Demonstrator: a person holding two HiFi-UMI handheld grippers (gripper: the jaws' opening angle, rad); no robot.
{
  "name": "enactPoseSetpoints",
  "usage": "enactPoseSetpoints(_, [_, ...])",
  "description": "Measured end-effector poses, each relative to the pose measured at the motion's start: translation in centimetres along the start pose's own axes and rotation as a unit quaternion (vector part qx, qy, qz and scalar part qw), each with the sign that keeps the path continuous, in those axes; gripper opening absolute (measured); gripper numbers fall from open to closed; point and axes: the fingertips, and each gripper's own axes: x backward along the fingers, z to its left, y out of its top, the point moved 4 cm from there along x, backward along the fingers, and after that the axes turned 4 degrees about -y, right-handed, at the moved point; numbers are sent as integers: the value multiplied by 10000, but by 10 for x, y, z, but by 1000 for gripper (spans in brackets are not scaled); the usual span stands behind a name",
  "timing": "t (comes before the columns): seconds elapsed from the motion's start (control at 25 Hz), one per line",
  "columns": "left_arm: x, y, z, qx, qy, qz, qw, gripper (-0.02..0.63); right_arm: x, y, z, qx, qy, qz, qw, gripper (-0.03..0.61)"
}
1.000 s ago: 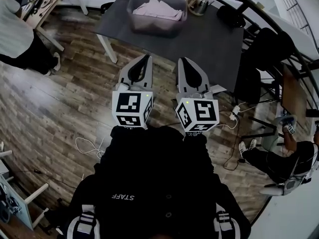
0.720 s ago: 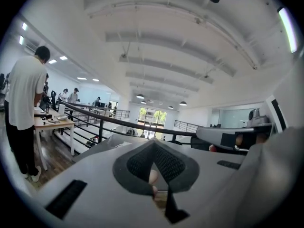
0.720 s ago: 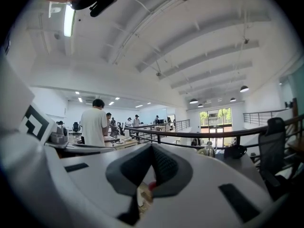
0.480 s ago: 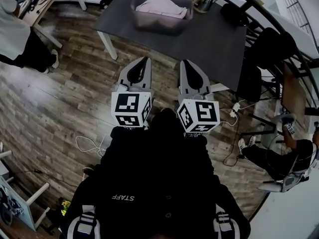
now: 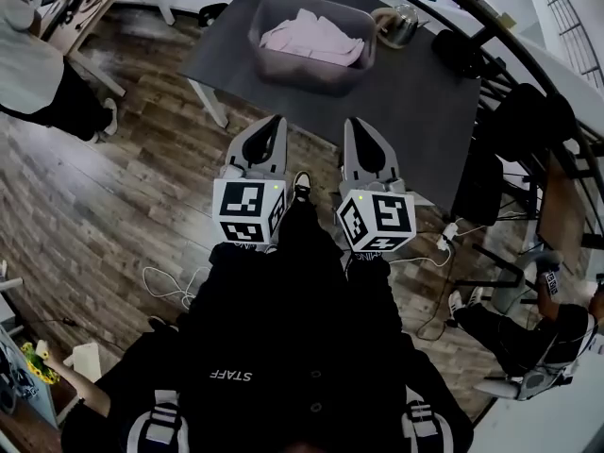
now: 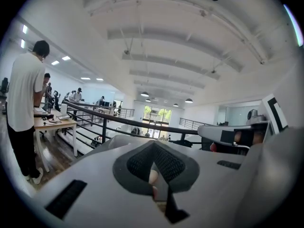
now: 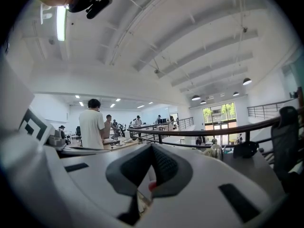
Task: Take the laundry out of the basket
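Laundry (image 5: 314, 38), where is it?
— Pale pink, heaped in the basket (image 5: 283, 66) on the dark table (image 5: 415, 102); well beyond both grippers.
— And the jaws?
— Left gripper (image 5: 273, 121) clenched, empty; right gripper (image 5: 357, 123) likewise.

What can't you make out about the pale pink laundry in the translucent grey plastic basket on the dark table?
- Head view: the pale pink laundry is too small and bunched to count pieces. The translucent grey plastic basket veils its lower part behind its wall.
- Left gripper view: the left gripper, jaws together, fills the foreground, so the basket and laundry cannot be told.
- Right gripper view: the right gripper, also shut, blocks them too.
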Motion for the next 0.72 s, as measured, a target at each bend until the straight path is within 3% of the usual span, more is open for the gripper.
enactPoseSetpoints(0.4, [-147, 35, 30, -11, 299, 125, 9995, 0, -133, 28, -83, 50, 380, 8, 9993, 11])
enactPoseSetpoints(0.72, [-227, 42, 52, 35, 532, 296, 9981, 0, -204, 26, -130, -144, 592, 166, 9980, 11])
